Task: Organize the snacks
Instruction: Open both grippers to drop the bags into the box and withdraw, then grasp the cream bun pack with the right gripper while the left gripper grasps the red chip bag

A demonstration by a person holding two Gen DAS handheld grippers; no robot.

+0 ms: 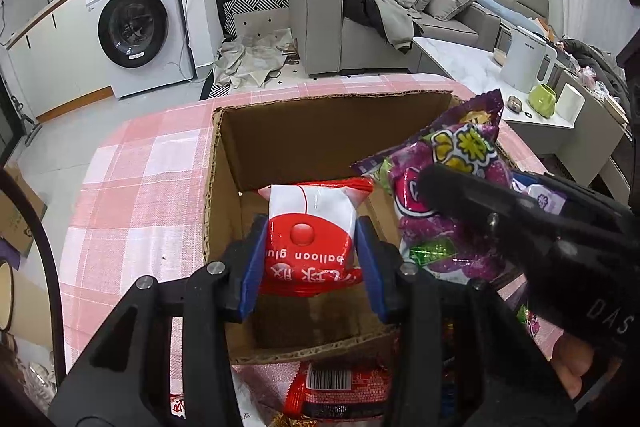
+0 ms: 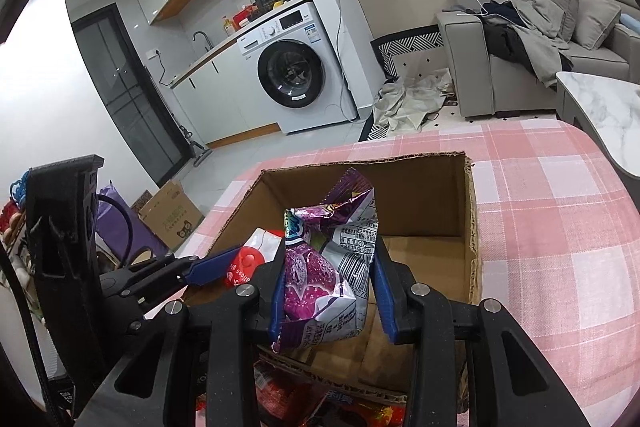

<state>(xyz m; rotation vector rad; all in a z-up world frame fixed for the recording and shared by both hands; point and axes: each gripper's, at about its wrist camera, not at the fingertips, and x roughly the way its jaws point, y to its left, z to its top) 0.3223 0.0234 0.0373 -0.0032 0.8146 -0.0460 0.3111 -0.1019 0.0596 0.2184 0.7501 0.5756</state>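
left fingers (image 1: 311, 259) pinching red packet (image 1: 310, 227), right fingers (image 2: 326, 283) pinching purple packet (image 2: 320, 267) (both over box (image 2: 474, 227))

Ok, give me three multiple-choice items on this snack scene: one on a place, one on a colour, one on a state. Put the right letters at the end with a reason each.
1. Where is the cardboard box?
A. On the pink checked tablecloth
B. On the sofa
C. On the washing machine

2. What colour is the packet in the right gripper?
A. Green
B. Purple
C. Yellow

3. What state is the left gripper in?
A. Wide open and holding nothing
B. Out of sight
C. Shut on the red and white packet

Answers: 1 A, the checked cloth shows around the box on all sides. 2 B, the purple packet sits between the blue pads. 3 C, both pads press against the packet's sides over the box.
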